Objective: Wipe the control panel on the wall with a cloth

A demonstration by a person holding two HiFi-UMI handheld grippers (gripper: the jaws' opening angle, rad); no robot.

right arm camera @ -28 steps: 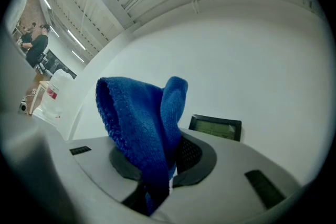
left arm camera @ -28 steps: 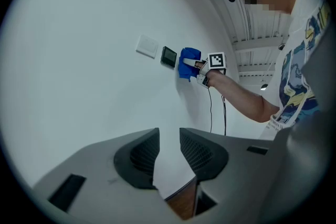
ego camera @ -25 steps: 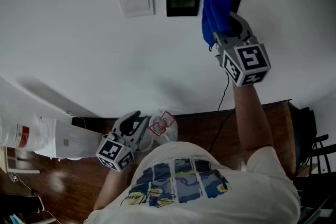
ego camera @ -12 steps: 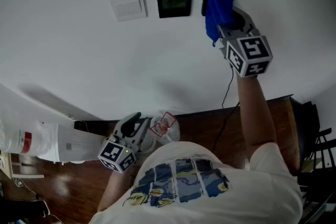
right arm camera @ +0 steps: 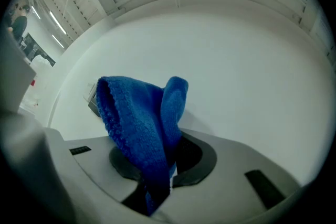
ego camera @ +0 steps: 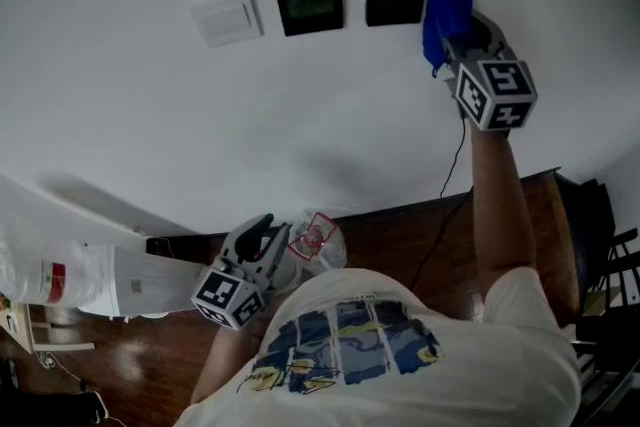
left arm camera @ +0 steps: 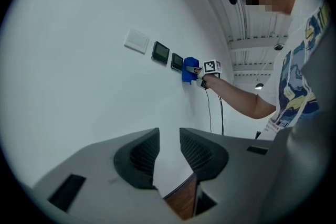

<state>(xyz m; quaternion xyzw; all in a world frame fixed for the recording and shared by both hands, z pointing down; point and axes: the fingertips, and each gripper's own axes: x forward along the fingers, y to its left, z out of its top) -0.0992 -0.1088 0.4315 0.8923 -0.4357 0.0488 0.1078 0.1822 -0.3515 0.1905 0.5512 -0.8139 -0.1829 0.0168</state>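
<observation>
The right gripper (ego camera: 465, 37) is raised to panel height with its jaws clamped on a bunched blue terry cloth (ego camera: 447, 7), the fold standing proud of the jaw tips so that soft pile, not plastic, meets the white wall (ego camera: 300, 125). The cloth sits just beside the right edge of the nearer black square control panel (ego camera: 395, 0), seemingly against bare wall and not on the panel face. A second black panel with a dim greenish screen (ego camera: 310, 6) and a white switch plate (ego camera: 228, 16) follow in a row to the left. The wall around the row is bare, so there looks to be free room for a sideways stroke. Only a thin black cable (ego camera: 452, 180) hangs below the raised arm. The left gripper (ego camera: 262, 228) is held low by the torso, clear of the work, its jaws slightly parted with nothing between them.
</observation>
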